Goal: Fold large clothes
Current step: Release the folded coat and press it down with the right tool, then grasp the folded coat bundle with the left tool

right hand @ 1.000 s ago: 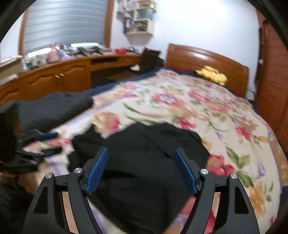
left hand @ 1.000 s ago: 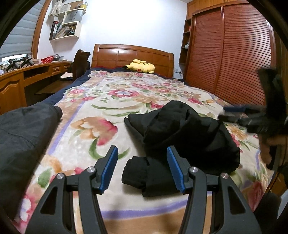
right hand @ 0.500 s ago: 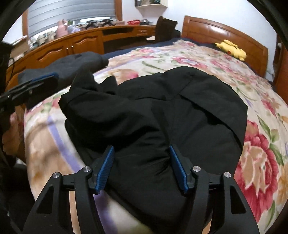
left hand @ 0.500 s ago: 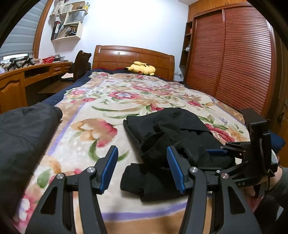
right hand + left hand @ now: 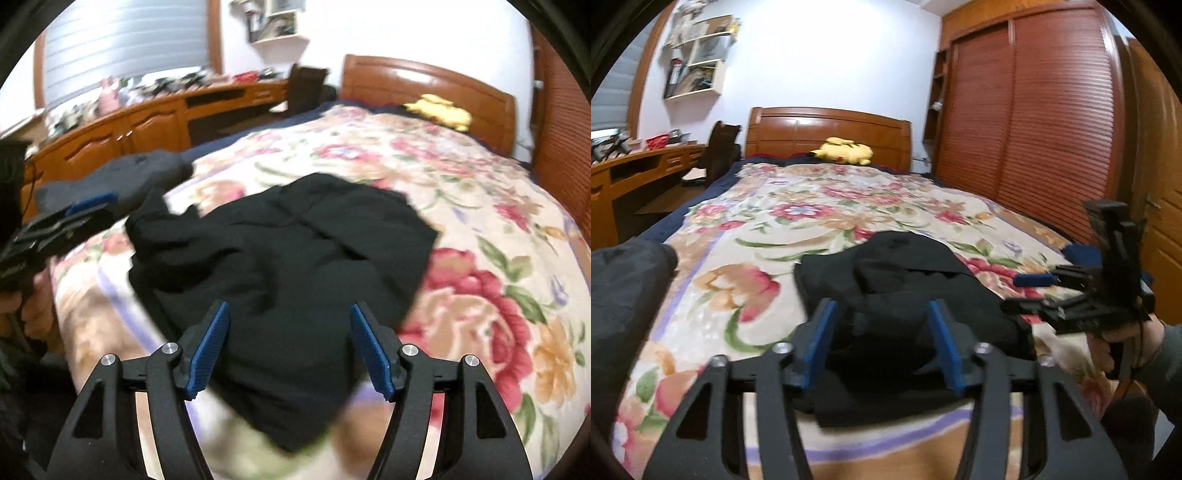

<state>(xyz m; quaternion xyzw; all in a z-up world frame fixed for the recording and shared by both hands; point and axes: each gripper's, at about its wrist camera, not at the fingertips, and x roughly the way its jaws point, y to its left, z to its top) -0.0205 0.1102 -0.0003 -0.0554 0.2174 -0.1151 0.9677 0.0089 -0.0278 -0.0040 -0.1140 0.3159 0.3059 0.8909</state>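
Observation:
A crumpled black garment point(image 5: 905, 266) lies in a heap on the near end of the floral blanket point(image 5: 812, 206). My left gripper point(image 5: 881, 336) reaches over the heap's near edge. Its jaws are closing, with a bunch of black cloth between the blue pads, and no firm pinch shows. From the other side the garment point(image 5: 295, 240) spreads out below my right gripper point(image 5: 290, 332), whose jaws are opening and stand wide above the cloth. Each gripper shows in the other's view: the right gripper point(image 5: 1012, 295) in a hand at the right, the left gripper point(image 5: 85, 214) at the far left.
A dark grey garment point(image 5: 624, 295) lies at the bed's left edge point(image 5: 122, 181). A yellow plush toy point(image 5: 846, 151) rests by the wooden headboard point(image 5: 827, 129). A desk point(image 5: 129, 125) and chair point(image 5: 720, 147) line the left side, and a slatted wardrobe point(image 5: 1034, 129) the right.
My left gripper has slid forward over the near cloth and its jaws have narrowed. My right gripper dipped close to the garment, then drew back a little with its jaws wider.

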